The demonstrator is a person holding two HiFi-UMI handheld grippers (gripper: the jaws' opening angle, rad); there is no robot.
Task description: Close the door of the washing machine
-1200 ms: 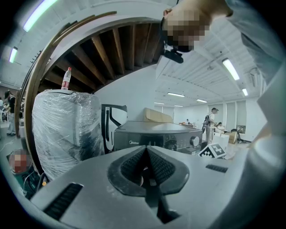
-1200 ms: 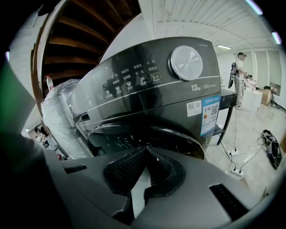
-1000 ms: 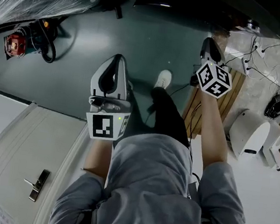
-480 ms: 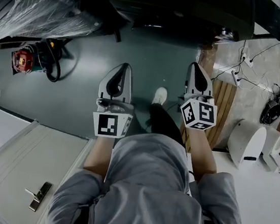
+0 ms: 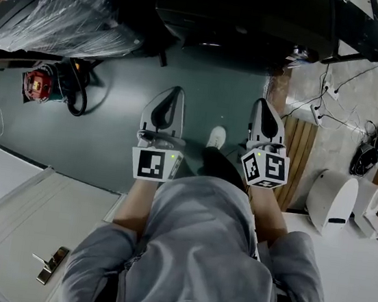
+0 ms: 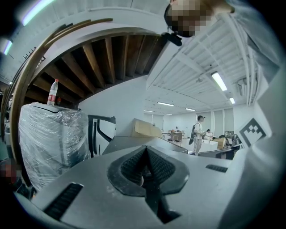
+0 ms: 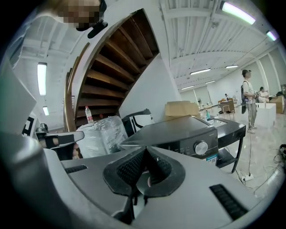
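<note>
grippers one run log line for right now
left gripper: shut, empty | right gripper: shut, empty | washing machine: ahead, untouched | door: not visible

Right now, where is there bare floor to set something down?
The teal floor is bare between the red corded tool, the dark grey machine and the white shoe. The right side is crowded: wooden slatted board, coiled black cable, white rounded appliance.
</note>
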